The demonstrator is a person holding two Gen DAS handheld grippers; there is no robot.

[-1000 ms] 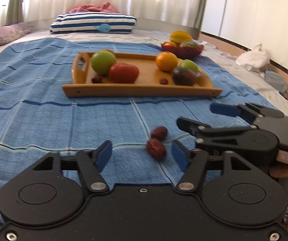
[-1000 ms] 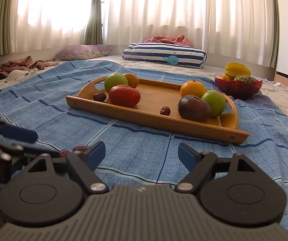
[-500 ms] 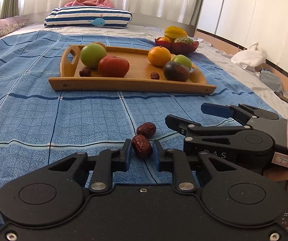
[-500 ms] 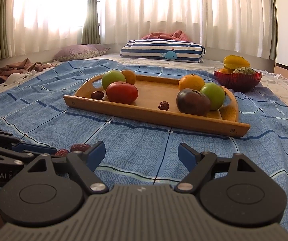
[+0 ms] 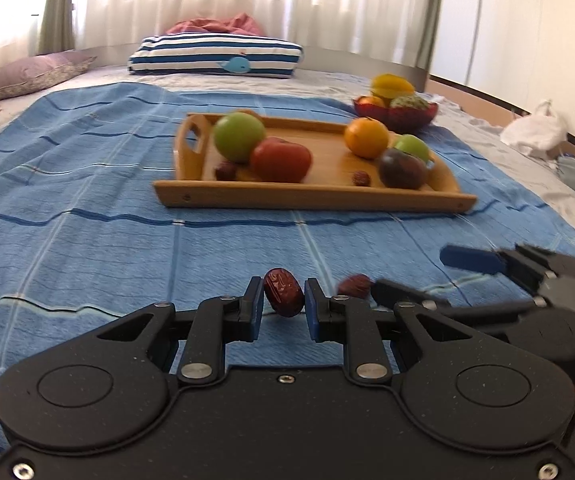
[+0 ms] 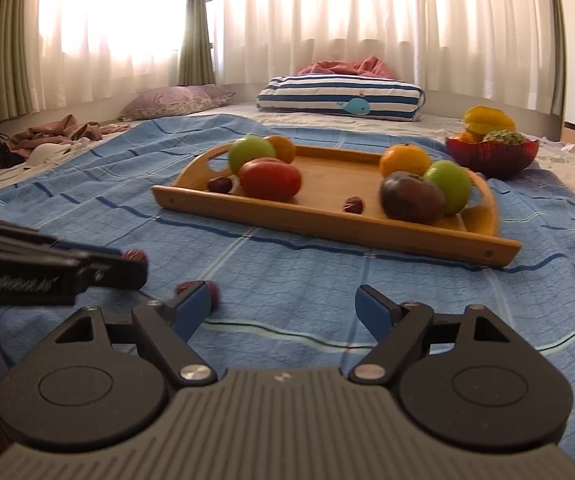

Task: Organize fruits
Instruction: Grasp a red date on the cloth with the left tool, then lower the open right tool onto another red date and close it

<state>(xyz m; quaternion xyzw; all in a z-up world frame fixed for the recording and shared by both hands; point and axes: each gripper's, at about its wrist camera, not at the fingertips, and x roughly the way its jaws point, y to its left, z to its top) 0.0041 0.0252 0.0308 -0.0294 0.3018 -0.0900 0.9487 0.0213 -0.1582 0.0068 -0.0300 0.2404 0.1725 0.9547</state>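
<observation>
While your left gripper [image 5: 284,309] has its jaws clenched on the wrinkled dark-red jujube [image 5: 283,292], treat the carry as the delicate part — the small oval fruit sits right at the tips of the blue pads [image 5: 252,312], apparently lifted just off the blue checked bedspread [image 5: 87,240]. Keep the squeeze steady and don't tilt the gripper nose-down, or the fruit could slip forward out of the pads. Your target is likely the long wooden tray with cut-out handles [image 5: 311,197], well ahead on the bed; two similar jujubes already lie on it, one beside the red tomato [image 5: 281,159] and one near the dark purple round fruit [image 5: 402,168]. Come in above the near rim, not level with it, and lower into bare wood between those fruits before you let go — a drop from height would probably send it rolling.

A second wrinkled dark-red jujube [image 5: 354,286] lies on the bedspread just beside your right gripper [image 6: 283,308], whose jaws are spread wide and grasp nothing. Keep the two grippers from crossing paths as you move forward.
</observation>
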